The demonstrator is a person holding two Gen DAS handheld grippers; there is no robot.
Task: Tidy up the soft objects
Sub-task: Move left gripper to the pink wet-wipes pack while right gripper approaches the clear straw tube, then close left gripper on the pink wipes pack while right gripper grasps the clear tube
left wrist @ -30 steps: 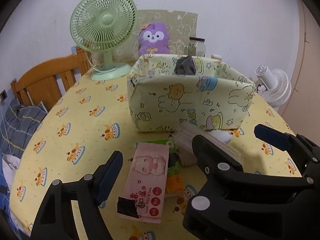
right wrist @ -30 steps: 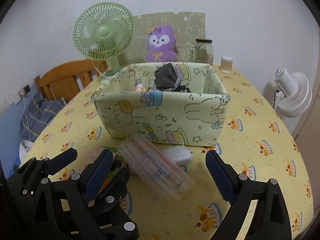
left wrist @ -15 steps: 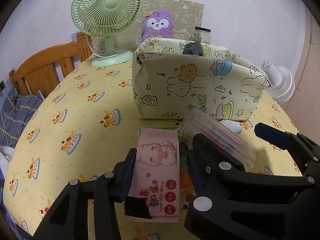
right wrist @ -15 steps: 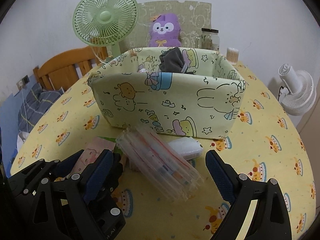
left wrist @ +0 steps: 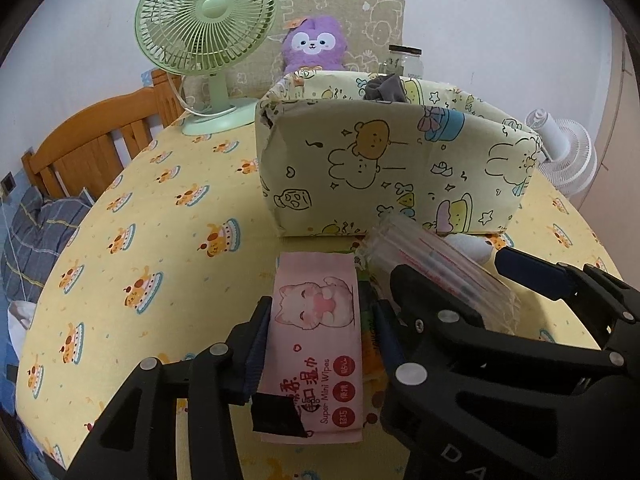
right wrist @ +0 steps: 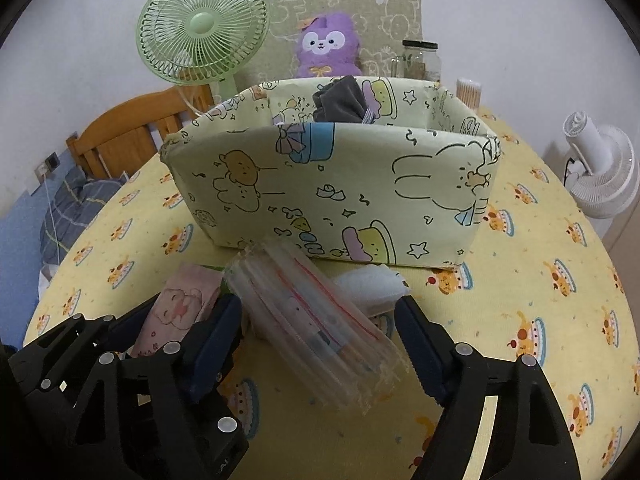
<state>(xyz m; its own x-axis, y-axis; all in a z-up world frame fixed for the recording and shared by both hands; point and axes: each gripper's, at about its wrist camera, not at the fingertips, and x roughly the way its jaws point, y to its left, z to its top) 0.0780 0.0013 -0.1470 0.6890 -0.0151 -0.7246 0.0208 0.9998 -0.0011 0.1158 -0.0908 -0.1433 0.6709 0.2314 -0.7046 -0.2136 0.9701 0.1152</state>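
Note:
A pink pack of wet wipes lies on the yellow tablecloth, and my left gripper is shut on its sides. The pack also shows in the right wrist view. A clear zip bag of pens lies between the fingers of my open right gripper, not touched. It also shows in the left wrist view. A white soft object lies behind the bag. The cartoon-print fabric box stands just beyond, with a grey cloth inside.
A green desk fan, a purple plush and a glass jar stand behind the box. A white fan is at the right. A wooden chair stands left of the round table.
My left gripper moved forward and closed on the pink wipes pack. My right gripper moved in over the clear bag and stayed open.

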